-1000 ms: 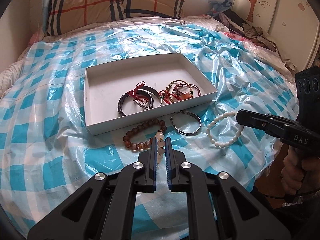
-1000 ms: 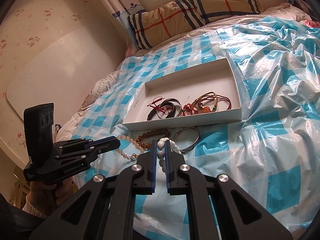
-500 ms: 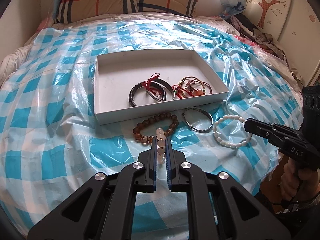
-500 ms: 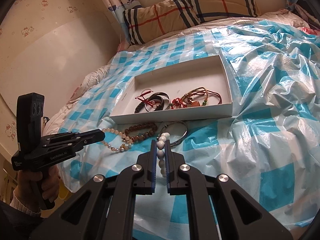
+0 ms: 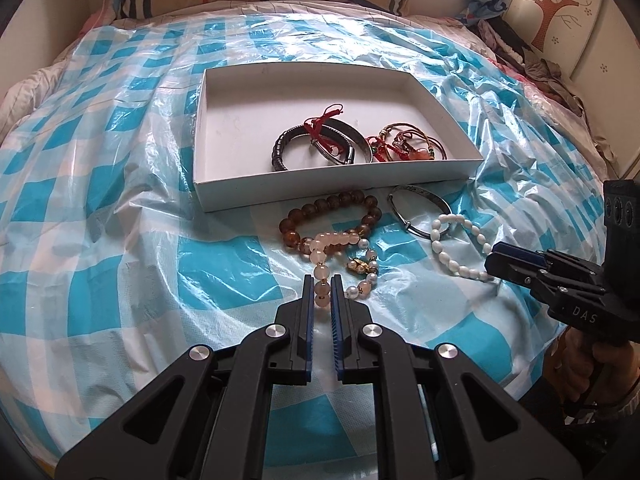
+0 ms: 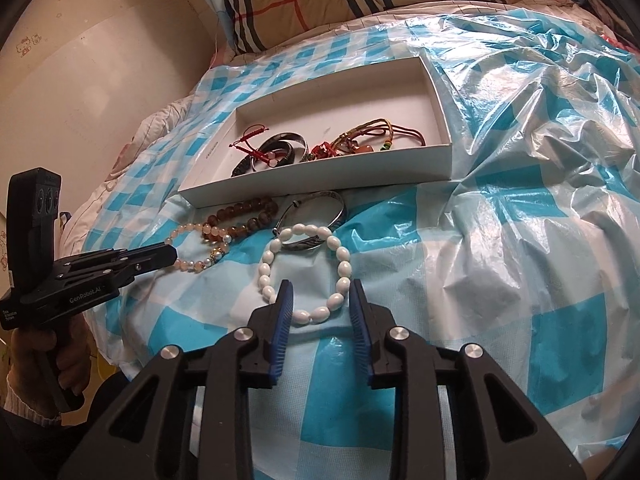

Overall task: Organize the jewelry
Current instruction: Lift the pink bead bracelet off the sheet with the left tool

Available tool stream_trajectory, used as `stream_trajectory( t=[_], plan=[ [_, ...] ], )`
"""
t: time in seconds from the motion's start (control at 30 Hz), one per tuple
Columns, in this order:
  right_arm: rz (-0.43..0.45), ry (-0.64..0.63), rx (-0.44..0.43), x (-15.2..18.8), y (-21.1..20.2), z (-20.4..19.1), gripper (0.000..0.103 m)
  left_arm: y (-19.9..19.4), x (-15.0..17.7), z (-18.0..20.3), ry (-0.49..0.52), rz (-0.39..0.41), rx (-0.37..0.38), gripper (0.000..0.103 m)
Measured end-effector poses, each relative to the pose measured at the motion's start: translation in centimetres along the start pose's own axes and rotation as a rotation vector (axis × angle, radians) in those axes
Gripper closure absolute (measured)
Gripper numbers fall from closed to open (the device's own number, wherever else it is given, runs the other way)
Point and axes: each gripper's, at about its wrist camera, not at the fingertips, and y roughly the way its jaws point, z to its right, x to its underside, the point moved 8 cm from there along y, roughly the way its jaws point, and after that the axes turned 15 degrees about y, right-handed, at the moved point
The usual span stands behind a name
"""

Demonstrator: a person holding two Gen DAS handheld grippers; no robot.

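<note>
1. Left gripper – jaws clamped on the pale pink bead bracelet, lower centre.
2. Right gripper – jaws just opened, white oval-bead bracelet lying loose between them, below the white cardboard tray.

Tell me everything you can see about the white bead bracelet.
The white bead bracelet is an open loop of glossy oval beads lying flat on the blue checked plastic sheet. Its near end sits between the right gripper fingers, whose jaws have just been opening and no longer press it. Its far end overlaps the silver bangle.
</note>
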Motion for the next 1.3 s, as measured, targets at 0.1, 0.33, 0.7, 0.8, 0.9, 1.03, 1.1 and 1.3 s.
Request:
stream_trajectory(
  t=[0.1,0.33,0.7,0.8,0.9,1.03,1.1,1.3],
  plan=[
    [-0.009,0.004,0.005,0.2,0.5,0.0,0.067,0.4,0.1,0.0,-0.008,-0.007,0.012,0.093],
    [-0.021,0.121,-0.07,-0.7,0.6,0.8,0.062,1.2,-0.1,0.2,-0.029,-0.004,0.047,0.08],
    [0.02,-0.033,0.074,-0.5,1.9,0.2,0.081,2.9,-1.1,-0.7,-0.017,0.0,0.007,0.068],
    [0.019,-0.001,0.043,-0.7,1.6,0.4,0.094,3.0,-1.3,-0.4,0.005,-0.008,0.001,0.092],
    [0.025,0.042,-0.022,-0.7,0.7,0.2,0.095,2.2,-1.3,0.2,0.003,0.008,0.028,0.095],
    [0.061,0.063,-0.124,-1.0,-1.3,-0.7,0.095,0.9,-1.2,0.7,-0.058,0.039,0.076,0.095],
    [0.079,0.06,-0.161,-1.1,-2.2,-1.2,0.095,0.5,-1.1,0.9,-0.079,0.05,0.083,0.095],
    [0.031,0.051,-0.181,-0.7,-1.9,-1.5,0.095,0.5,-0.7,0.8,-0.099,0.049,0.06,0.095]
  ],
)
